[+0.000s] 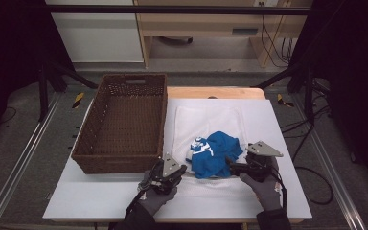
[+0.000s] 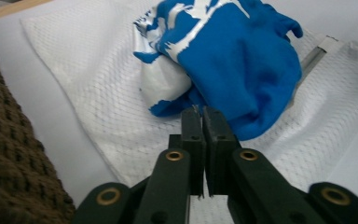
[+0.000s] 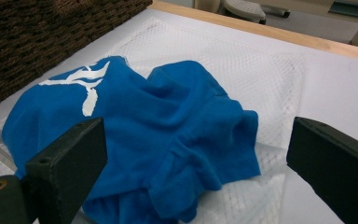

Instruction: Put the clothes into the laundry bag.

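Blue garment (image 1: 215, 153) sits crumpled on a white mesh bag (image 1: 206, 122) on the surface, between the two grippers, just fwd of both. White print on the side nearer the left gripper (image 1: 169, 173).

Left gripper: jaws pressed together, nothing visibly between them; tips sit just short of the garment's near edge (image 2: 242, 60), over the mesh (image 2: 98, 93). A thread or mesh strand might be caught at the tips, can't confirm.

Right gripper (image 1: 239, 167): jaws wide apart, garment (image 3: 158, 140) straight ahead between them, not touching yet as far as I can tell.

Handling, my read:
- soft knit, light, zero stiffness → will drape and sag, won't hold shape when lifted
- not fragile, not slippery; cloth should grip fine on the pads
- bunched folds mean a pinch likely takes several layers, ok for lifting, bad if it needs spreading
- risk: mesh bag underneath is also thin + limp, a low pinch could snag it along with the garment

Where to grab: the raised fold/ridge closest to the right gripper, near the hem roll at lower centre of its view. Pinch high on the ridge, clear of the mesh.

Wicker basket (image 1: 124, 122) stands beside the left gripper, on its outer side.
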Tool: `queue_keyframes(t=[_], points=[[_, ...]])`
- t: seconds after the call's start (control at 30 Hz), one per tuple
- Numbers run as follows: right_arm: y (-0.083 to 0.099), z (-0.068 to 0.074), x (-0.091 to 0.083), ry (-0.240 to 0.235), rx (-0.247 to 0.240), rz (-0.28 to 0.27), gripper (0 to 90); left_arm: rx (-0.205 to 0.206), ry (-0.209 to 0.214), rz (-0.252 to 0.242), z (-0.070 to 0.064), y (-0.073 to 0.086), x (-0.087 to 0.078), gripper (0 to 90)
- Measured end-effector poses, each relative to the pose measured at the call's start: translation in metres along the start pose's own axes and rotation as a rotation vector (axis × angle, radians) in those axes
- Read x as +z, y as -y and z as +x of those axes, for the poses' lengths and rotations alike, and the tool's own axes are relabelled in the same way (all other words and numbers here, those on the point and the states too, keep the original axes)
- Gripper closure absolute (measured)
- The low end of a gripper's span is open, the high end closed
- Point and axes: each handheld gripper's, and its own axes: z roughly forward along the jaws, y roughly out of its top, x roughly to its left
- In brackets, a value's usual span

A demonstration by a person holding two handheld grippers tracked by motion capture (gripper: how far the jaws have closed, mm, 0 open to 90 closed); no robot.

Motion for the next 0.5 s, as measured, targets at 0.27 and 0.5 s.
queue_keyframes(t=[0.27, 0.5], points=[[-0.013, 0.022, 0.023, -0.032, -0.016, 0.010, 3.1, 0.008, 0.025, 0.034, -0.009, 0.017, 0.012, 90.0], [-0.021, 0.044, 0.049, -0.027, -0.033, 0.039, 1.9, 0.016, 0.024, 0.047, -0.013, 0.027, 0.017, 90.0]])
